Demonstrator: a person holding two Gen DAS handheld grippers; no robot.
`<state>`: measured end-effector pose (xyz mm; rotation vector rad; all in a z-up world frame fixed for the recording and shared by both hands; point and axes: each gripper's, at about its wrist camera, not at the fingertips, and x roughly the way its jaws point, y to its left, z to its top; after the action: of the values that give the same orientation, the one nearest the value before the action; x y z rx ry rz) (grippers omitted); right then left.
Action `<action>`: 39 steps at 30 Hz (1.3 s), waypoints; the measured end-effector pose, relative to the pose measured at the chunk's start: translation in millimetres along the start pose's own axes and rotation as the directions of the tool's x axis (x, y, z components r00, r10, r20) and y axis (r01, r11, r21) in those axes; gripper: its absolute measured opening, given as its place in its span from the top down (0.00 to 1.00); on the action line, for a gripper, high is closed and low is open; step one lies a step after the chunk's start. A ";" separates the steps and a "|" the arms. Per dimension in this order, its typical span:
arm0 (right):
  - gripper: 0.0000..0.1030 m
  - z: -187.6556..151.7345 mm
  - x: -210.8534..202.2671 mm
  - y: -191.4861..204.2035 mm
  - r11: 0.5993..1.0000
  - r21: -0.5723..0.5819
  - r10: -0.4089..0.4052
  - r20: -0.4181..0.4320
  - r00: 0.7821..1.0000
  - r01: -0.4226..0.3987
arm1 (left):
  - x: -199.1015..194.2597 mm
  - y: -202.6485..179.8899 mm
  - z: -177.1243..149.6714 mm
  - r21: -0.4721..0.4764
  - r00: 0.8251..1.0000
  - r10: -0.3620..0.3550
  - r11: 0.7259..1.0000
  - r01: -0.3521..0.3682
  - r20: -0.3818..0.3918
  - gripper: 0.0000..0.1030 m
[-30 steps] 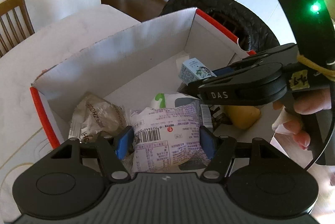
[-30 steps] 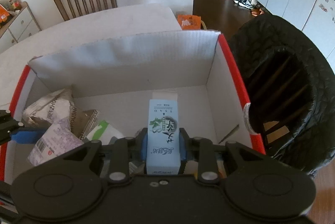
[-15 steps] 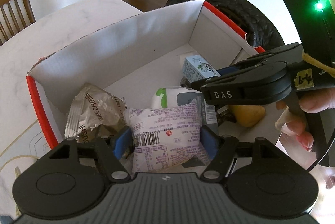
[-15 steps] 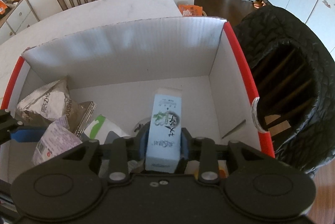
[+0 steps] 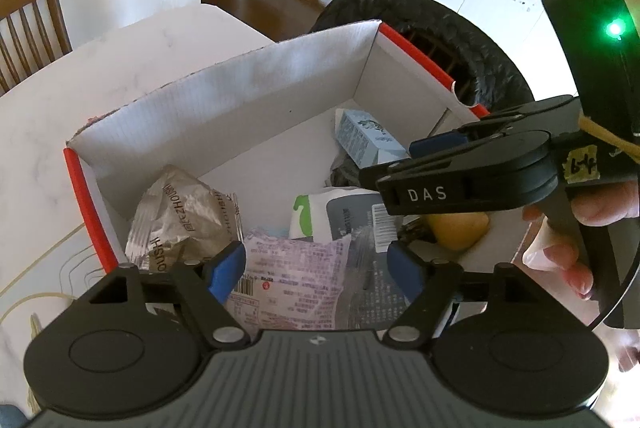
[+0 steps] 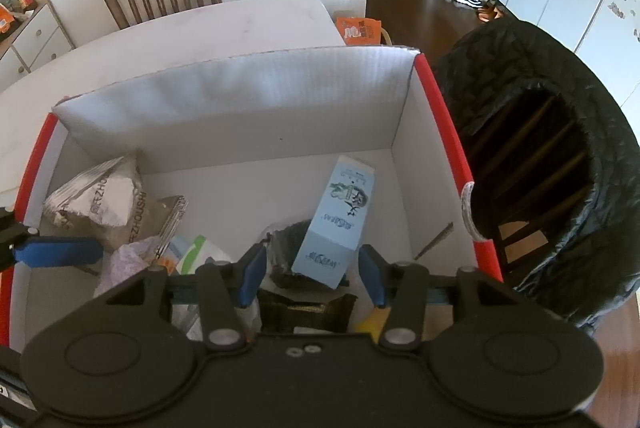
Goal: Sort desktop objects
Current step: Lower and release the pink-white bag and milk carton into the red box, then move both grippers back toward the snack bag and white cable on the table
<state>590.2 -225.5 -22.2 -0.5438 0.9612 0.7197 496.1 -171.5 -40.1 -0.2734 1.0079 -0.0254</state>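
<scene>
One white cardboard box (image 6: 240, 108) with red edges sits on the bench (image 6: 180, 36). Both grippers tilt steeply down into it. The right gripper (image 6: 312, 274) is opening: the one blue carton (image 6: 340, 220), clamped a second ago, now leans free toward 1 o'clock. The left gripper (image 5: 316, 268) is opening around one purple snack packet (image 5: 292, 280), fingers (image 5: 226, 266) apart from it.

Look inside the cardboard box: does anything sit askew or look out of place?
Yes. The light-blue carton lies tilted, propped on dark items rather than flat on the box floor. The right gripper's opening jaws flank it without touching.
</scene>
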 end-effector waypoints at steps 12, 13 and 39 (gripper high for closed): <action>0.39 -5.9 -39.2 4.5 0.998 -0.022 0.060 0.064 0.996 -0.059 | -32.9 -0.3 -7.6 -0.016 0.997 -0.044 0.999 0.045 0.064 0.25; 0.39 -7.3 -42.3 5.1 0.998 -0.022 0.068 0.068 0.995 -0.066 | -35.9 -0.2 -8.4 -0.017 0.996 -0.048 0.999 0.049 0.071 0.25; 0.25 -49.5 -120.3 72.6 0.988 -0.105 0.133 0.197 0.971 -0.114 | -138.1 40.3 -70.4 -0.005 0.974 -0.133 0.991 0.136 0.184 0.00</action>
<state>463.5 -249.4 52.4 -0.4834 0.7777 0.9180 358.9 -127.3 29.7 -0.3539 0.8054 -0.1126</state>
